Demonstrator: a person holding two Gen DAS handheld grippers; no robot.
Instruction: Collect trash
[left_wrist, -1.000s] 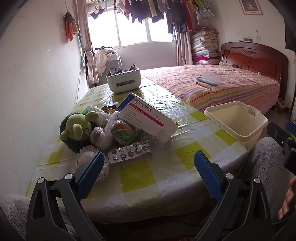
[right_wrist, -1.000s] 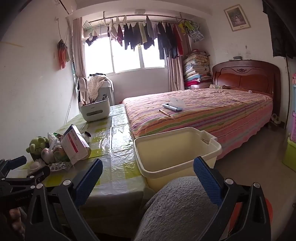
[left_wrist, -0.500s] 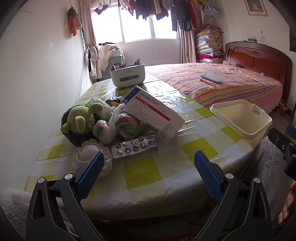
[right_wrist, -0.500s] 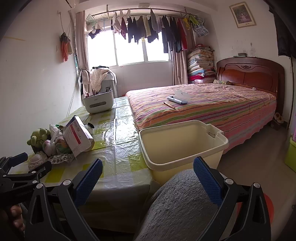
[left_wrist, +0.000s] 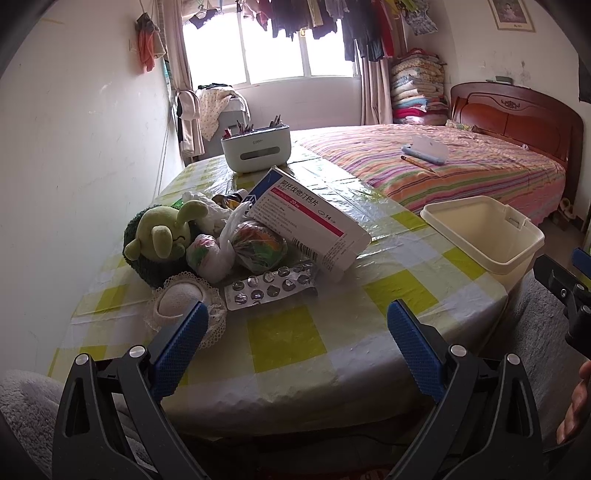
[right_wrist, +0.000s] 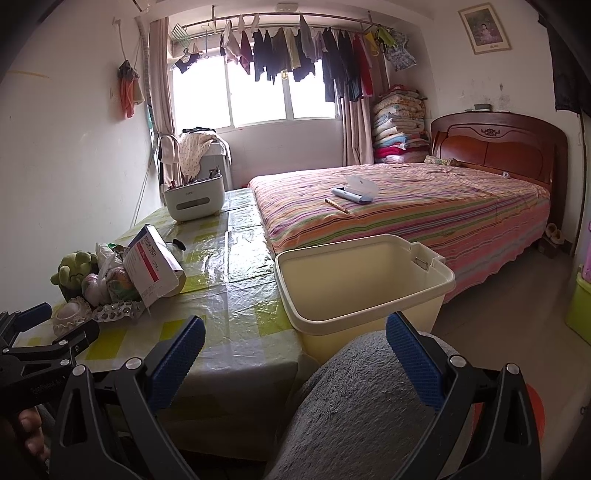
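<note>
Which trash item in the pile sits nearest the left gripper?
The blister pack: flat on the cloth at the pile's front edge, ahead of the medicine box and plastic bags.

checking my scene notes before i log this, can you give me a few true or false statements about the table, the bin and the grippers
1. The cream bin is empty. True.
2. The medicine box lies flat on the tablecloth. False: it leans tilted on the pile of bags.
3. The blister pack lies in front of the medicine box, nearer the left gripper. True.
4. The left gripper is shut on the blister pack. False: its fingers are open, holding nothing.
5. The right gripper is open. True.
6. The green plush toy sits inside the bin. False: it sits on the table by the wall.
</note>
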